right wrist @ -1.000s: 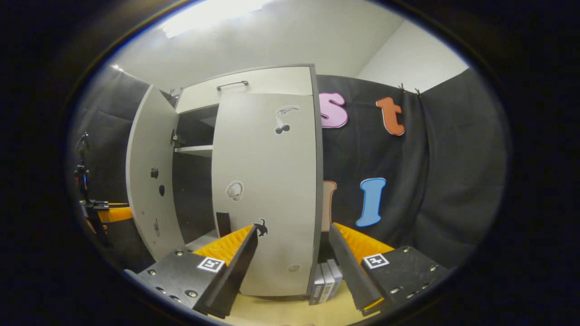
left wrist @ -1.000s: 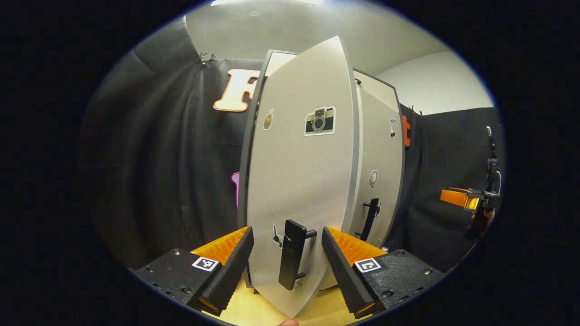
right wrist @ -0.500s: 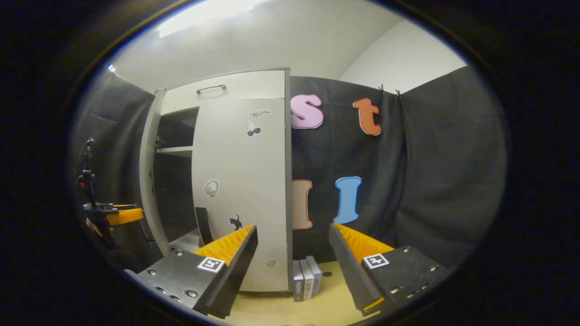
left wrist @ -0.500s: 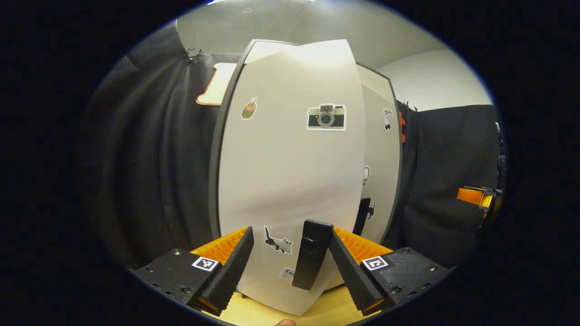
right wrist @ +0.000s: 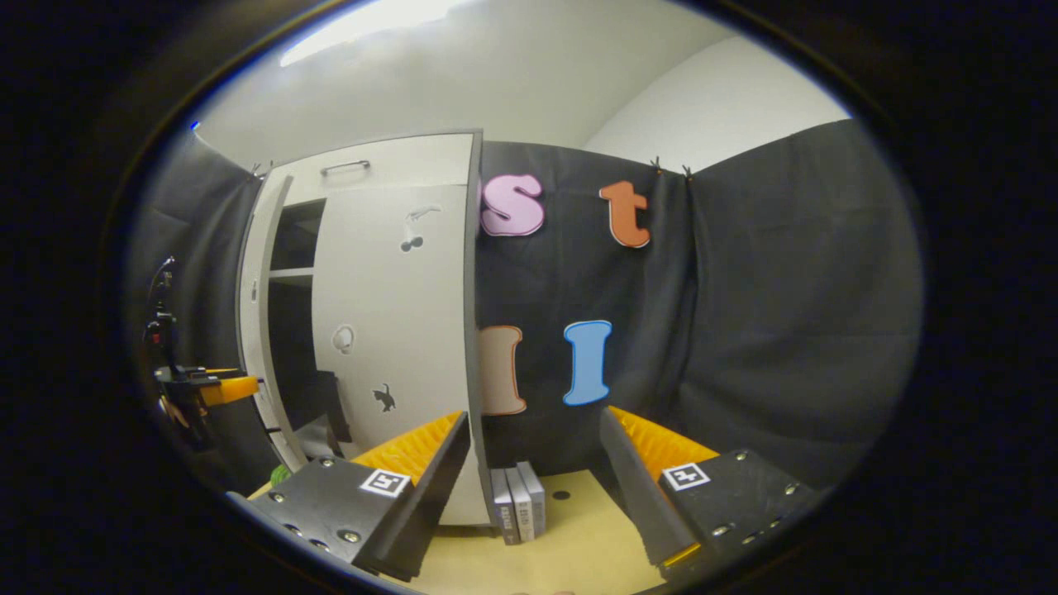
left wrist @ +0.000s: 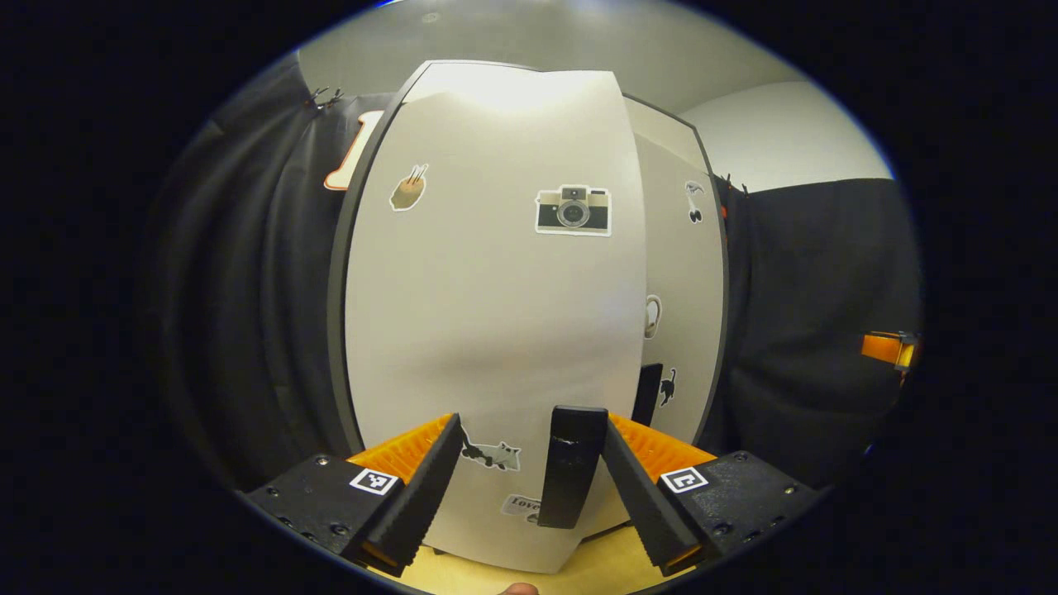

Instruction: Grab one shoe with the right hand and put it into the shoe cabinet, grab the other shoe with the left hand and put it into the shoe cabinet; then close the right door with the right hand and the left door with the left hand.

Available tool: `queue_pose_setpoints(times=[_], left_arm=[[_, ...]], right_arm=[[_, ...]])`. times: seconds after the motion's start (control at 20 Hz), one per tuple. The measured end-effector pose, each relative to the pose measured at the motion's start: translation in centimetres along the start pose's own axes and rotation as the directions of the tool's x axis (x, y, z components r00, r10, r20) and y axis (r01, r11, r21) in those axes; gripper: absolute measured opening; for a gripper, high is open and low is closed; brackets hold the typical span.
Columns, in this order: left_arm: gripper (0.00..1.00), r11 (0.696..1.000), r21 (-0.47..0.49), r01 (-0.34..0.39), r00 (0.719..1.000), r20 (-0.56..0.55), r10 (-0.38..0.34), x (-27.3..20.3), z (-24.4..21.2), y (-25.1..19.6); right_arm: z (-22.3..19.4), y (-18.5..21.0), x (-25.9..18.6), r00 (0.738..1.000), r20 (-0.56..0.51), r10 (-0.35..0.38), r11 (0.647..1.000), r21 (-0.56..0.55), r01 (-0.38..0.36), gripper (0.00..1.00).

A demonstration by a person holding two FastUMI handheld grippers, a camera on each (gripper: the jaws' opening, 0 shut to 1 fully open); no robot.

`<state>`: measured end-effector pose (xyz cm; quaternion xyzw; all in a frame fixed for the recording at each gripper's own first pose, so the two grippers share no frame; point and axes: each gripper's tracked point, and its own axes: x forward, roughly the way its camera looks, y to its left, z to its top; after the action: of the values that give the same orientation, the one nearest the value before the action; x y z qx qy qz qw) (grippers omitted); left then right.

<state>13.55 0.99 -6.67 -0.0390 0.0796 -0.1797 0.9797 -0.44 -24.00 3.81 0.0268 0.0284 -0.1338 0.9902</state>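
Observation:
In the left gripper view the shoe cabinet's pale left door (left wrist: 496, 330) stands close in front, carrying camera and cat stickers. Its black handle (left wrist: 570, 467) sits between my fingers, next to the right one. My left gripper (left wrist: 529, 479) is open and not clamped on it. Past the door's edge are the right door (left wrist: 682, 289) and its handle (left wrist: 647, 394). In the right gripper view the cabinet (right wrist: 388, 165) stands at the left with its right door (right wrist: 397, 330) flat against the front. The left door (right wrist: 260, 314) is ajar, with a dark gap beside it. My right gripper (right wrist: 537, 487) is open and holds nothing.
A few grey books (right wrist: 517, 512) stand on the wooden table (right wrist: 579, 545) against the cabinet's right side. Something small and green (right wrist: 281, 475) lies by the cabinet's foot. The left gripper (right wrist: 211, 388) shows at far left, the right gripper (left wrist: 888, 349) at far right. Black cloth walls surround the cabinet.
The left door has swung further toward the cabinet, narrowing the gap, with my left gripper following it. My right gripper has turned rightward, away from the cabinet.

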Motion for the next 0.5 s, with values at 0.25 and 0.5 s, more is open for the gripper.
queue_pose_setpoints(times=[0.25, 0.5], left_arm=[[0.99, 1.0, -0.019, 0.011, 1.0, -0.003, -0.011, 1.1, -0.1, -0.7], [0.99, 0.999, -0.036, 0.013, 1.0, 0.0, -0.013, 2.3, -0.3, -1.1]], right_arm=[[0.0, -2.0, -0.7, 0.999, 0.0, -0.044, 0.999, 0.0, 0.044, 0.95], [-0.1, -3.5, -1.1, 0.997, -0.006, -0.081, 0.997, -0.007, 0.081, 0.95]])
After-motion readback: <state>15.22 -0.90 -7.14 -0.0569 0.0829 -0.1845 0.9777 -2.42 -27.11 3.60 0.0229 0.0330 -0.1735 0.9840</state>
